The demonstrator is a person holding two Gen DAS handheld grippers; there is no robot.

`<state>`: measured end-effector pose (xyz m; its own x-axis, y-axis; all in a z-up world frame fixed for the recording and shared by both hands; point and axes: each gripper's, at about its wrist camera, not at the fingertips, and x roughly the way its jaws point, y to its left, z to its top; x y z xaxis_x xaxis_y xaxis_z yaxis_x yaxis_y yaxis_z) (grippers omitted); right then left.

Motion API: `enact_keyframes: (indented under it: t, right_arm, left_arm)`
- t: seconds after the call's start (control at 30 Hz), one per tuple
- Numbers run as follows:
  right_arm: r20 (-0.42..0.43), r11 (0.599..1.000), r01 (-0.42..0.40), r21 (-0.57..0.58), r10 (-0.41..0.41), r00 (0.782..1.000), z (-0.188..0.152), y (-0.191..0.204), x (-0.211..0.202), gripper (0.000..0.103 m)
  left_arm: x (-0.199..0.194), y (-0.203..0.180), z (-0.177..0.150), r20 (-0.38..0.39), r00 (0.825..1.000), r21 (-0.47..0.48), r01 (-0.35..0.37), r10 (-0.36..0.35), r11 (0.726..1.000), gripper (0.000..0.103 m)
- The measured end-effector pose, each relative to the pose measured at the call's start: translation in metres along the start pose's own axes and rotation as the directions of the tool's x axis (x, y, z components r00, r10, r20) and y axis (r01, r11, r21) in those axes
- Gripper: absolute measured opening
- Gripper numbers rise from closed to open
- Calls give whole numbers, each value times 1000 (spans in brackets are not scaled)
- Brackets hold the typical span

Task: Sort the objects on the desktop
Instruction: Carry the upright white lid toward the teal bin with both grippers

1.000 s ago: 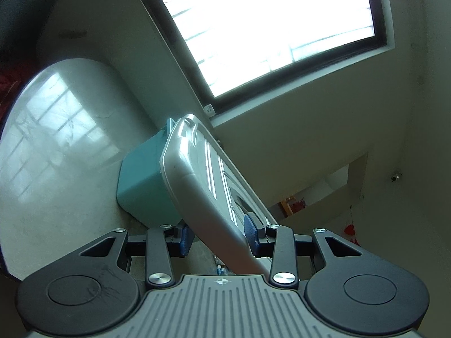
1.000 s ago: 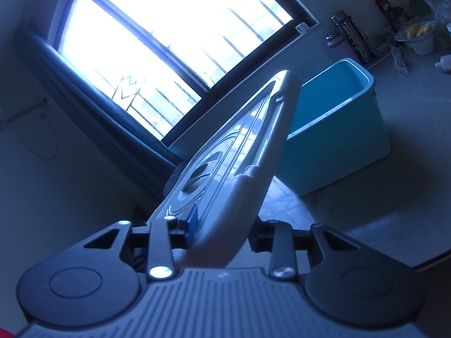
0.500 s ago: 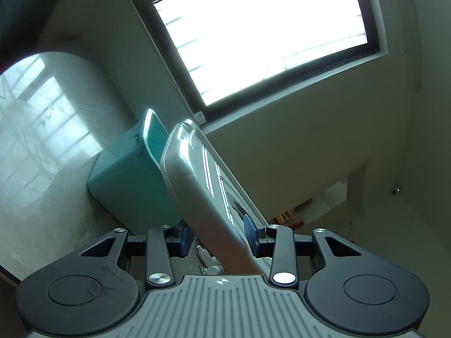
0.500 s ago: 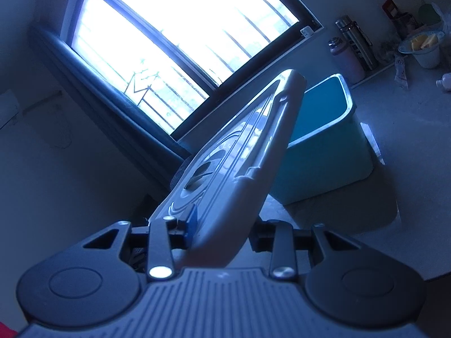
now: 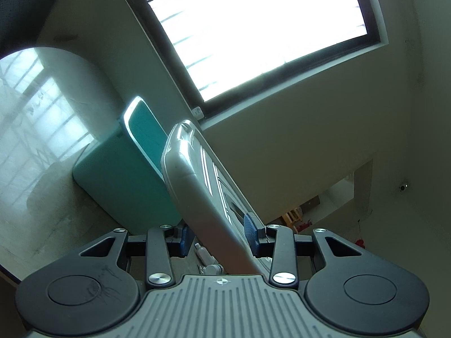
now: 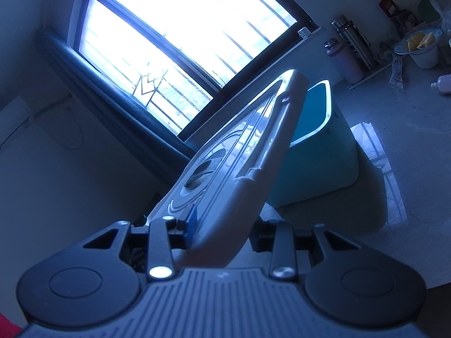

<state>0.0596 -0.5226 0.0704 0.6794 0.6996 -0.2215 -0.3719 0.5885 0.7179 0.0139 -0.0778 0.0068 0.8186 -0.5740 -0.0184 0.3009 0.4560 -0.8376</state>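
A grey plastic lid (image 5: pixel 194 186) is held tilted in the air between both grippers; it also shows in the right wrist view (image 6: pixel 239 169). My left gripper (image 5: pixel 218 238) is shut on one edge of the lid. My right gripper (image 6: pixel 222 231) is shut on the opposite edge. A teal storage bin (image 5: pixel 124 180) stands open on the pale tabletop just beyond the lid, close to the wall under the window; it shows in the right wrist view (image 6: pixel 318 163) too. The lid's far end overlaps the bin's rim in both views.
Two flasks (image 6: pixel 349 48), a white cup with yellow items (image 6: pixel 422 48) and a small white bottle (image 6: pixel 441 83) stand at the table's back right. Small bottles (image 5: pixel 205 256) lie below the lid. The wall and window (image 5: pixel 253 28) are right behind the bin.
Both grippers have carried the lid upward and tilted it further. The bin's open top now shows more, and the table has dropped lower in both views.
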Motion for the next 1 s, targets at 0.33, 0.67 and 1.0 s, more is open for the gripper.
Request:
enact_keyframes:
  t: [0.33, 0.67, 1.0]
  right_arm:
    - [18, 1000, -5, 0, 5, 1000, 6, -13, -12, 38]
    - [23, 1000, -10, 17, 10, 1000, 14, -33, -20, 38]
    - [14, 1000, -20, 19, 20, 1000, 26, -50, -26, 39]
  left_arm:
    - [20, -4, -4, -17, 1000, -4, 6, -6, 1000, 38]
    - [39, -10, -11, -31, 1000, -2, 0, 0, 1000, 38]
    - [53, -18, -21, -29, 1000, 0, -5, 5, 1000, 38]
